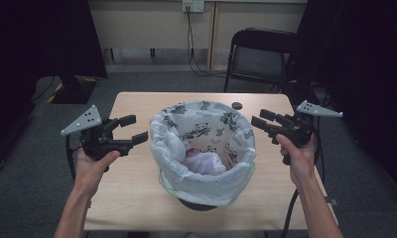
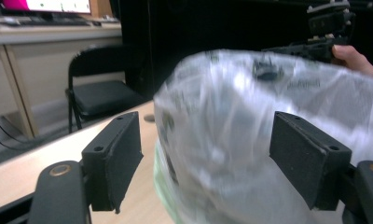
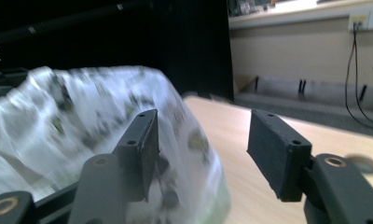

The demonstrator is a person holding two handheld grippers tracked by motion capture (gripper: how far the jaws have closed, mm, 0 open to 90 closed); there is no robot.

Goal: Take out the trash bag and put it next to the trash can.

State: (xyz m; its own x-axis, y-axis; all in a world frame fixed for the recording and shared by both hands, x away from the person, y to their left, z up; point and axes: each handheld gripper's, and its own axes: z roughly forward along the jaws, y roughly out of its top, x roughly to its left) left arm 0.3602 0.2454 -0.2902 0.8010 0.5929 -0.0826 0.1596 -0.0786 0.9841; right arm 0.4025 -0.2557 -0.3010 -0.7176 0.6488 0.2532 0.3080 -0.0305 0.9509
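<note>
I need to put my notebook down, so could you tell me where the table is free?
The table is bare along its near edge and in the far corners beside the bin bag. The middle is crowded: the left gripper and right gripper flank the bag.

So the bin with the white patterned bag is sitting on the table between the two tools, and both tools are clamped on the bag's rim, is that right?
Not quite. The bin with the white patterned bag does sit on the table between the two tools, but neither is clamped on the rim. The high view shows the left tool and right tool open, held clear of the bag on either side.
</note>
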